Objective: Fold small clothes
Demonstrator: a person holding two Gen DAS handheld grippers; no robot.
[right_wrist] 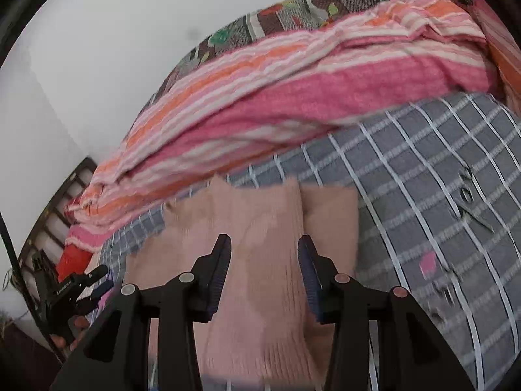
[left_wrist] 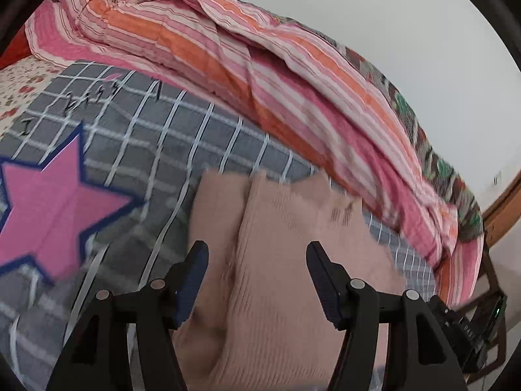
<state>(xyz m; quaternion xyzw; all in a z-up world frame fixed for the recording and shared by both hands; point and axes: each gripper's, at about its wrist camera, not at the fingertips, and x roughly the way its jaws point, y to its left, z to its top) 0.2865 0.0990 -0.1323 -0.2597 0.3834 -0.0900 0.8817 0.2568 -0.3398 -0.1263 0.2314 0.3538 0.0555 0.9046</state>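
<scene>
A dusty-pink ribbed knit garment (left_wrist: 276, 221) lies folded on a grey checked blanket (left_wrist: 169, 150). In the left wrist view my left gripper (left_wrist: 257, 254) hovers over its near part, jaws apart, the knit showing between the fingers without being pinched. In the right wrist view the same garment (right_wrist: 267, 215) lies under my right gripper (right_wrist: 264, 247), which also stands open with cloth visible in the gap. The left gripper (right_wrist: 94, 283) shows at the lower left there, with a hand holding it. Both views are motion-blurred.
A pink and orange striped quilt (left_wrist: 228, 52) is bunched behind the garment along the wall. The blanket carries a large pink star (left_wrist: 49, 208) at the left. A dark slatted bed frame (right_wrist: 58, 202) marks the bed's end. A wooden frame (left_wrist: 501, 208) stands at the right.
</scene>
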